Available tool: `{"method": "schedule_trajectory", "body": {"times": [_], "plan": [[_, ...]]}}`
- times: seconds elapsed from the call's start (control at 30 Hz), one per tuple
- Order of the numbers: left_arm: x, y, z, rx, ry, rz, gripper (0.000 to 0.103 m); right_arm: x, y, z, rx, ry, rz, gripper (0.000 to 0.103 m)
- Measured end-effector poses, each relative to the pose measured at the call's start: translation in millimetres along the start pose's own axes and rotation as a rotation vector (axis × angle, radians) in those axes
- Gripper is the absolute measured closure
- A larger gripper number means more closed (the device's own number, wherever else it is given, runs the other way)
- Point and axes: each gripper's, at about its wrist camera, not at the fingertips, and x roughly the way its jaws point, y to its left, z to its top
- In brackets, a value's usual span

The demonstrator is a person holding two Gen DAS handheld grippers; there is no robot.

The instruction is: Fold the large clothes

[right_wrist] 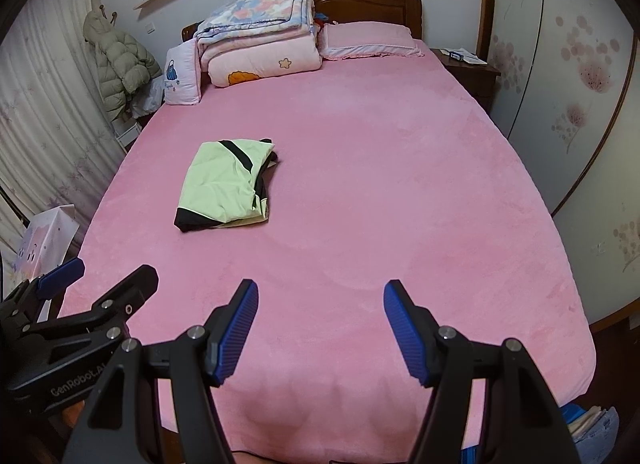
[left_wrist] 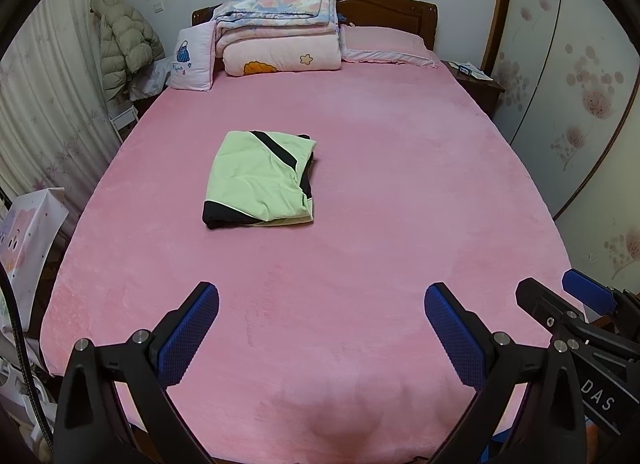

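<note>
A light green garment with black trim (left_wrist: pixel 260 179) lies folded into a compact rectangle on the pink bed (left_wrist: pixel 380 191), left of centre; it also shows in the right wrist view (right_wrist: pixel 224 185). My left gripper (left_wrist: pixel 322 296) is open and empty, held over the bed's near edge, well short of the garment. My right gripper (right_wrist: pixel 320 294) is open and empty too, beside the left one at the near edge. The right gripper shows at the right edge of the left wrist view (left_wrist: pixel 560 296). The left gripper shows at the left edge of the right wrist view (right_wrist: pixel 108 276).
Folded quilts (left_wrist: pixel 280 31), a small white pillow (left_wrist: pixel 192 57) and a pink pillow (left_wrist: pixel 384 43) lie at the wooden headboard. A puffer jacket (left_wrist: pixel 124 43) hangs at the left by curtains. A nightstand (left_wrist: pixel 474 81) and wardrobe doors stand at the right. A paper bag (left_wrist: pixel 28 232) stands at the left.
</note>
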Motion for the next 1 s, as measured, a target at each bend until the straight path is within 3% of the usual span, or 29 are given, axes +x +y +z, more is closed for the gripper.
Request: {"method": "schedule_trajectory", "body": {"times": [1.0], "plan": [[6,-7,-2,-0.008,0.025,0.007,0.001,-5,-21,-4,-0.01,-0.002,0.006,0.037]]}}
